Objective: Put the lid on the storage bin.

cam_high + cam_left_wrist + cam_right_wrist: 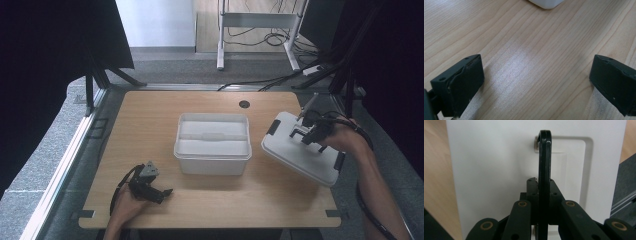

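Note:
A white open-topped box (213,143) stands in the middle of the wooden table (150,120). Its white lid (295,150) hangs tilted at the table's right side, lifted by its black handle (545,157). My right gripper (306,131) is shut on that handle, whose bar stands upright between the jaws in the right gripper view. My left gripper (159,192) rests low at the front left of the table, open, with bare wood between its fingers (459,85). A corner of the box (546,3) shows at the top of the left gripper view.
A round cable hole (244,104) sits near the table's far edge. Black latches (273,127) are on the lid's ends. Beyond the table stand a white frame's legs (220,40) and loose floor cables (270,80). Dark curtains flank both sides.

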`<action>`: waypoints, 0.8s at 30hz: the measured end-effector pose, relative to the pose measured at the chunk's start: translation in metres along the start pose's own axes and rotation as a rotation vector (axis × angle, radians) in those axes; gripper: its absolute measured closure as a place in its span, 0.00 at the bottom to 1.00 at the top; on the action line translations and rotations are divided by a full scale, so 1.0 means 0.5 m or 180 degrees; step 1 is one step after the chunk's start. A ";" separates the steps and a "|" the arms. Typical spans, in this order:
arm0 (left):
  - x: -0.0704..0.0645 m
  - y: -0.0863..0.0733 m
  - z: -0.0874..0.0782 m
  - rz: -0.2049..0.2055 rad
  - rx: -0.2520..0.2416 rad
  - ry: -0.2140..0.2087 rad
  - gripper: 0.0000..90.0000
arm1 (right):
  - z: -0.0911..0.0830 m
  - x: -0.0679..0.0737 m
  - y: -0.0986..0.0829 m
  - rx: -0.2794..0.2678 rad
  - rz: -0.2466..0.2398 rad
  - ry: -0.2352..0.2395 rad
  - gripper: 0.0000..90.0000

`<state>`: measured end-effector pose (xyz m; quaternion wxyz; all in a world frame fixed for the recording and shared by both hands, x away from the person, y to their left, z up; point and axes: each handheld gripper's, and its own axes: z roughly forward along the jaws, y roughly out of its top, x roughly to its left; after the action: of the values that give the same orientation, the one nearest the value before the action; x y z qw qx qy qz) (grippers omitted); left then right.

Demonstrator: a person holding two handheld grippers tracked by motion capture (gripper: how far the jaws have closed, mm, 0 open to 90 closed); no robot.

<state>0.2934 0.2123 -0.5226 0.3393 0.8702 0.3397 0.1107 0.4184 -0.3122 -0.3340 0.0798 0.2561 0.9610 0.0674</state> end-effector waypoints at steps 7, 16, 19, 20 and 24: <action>0.000 0.000 0.000 0.0012 0.0001 -0.0016 0.00 | -0.068 0.021 0.050 -0.0118 -0.0404 0.0032 0.93; 0.000 0.000 0.000 0.0029 0.0007 -0.0027 0.00 | -0.109 0.070 0.167 -0.0206 -0.0880 0.0077 0.93; -0.001 0.000 0.000 0.0033 0.0004 -0.0025 0.00 | -0.108 0.091 0.214 -0.0255 -0.1036 0.0125 0.93; -0.001 0.000 0.000 0.0034 0.0005 -0.0025 0.00 | -0.106 0.098 0.231 -0.0267 -0.1095 0.0134 0.93; -0.001 0.000 0.000 0.0037 0.0004 -0.0025 0.00 | -0.089 0.132 0.299 -0.0269 -0.1296 0.0187 0.93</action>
<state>0.2931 0.2122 -0.5224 0.3394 0.8728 0.3334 0.1090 0.4257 -0.1544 -0.2726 0.0744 0.0509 0.9911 0.0976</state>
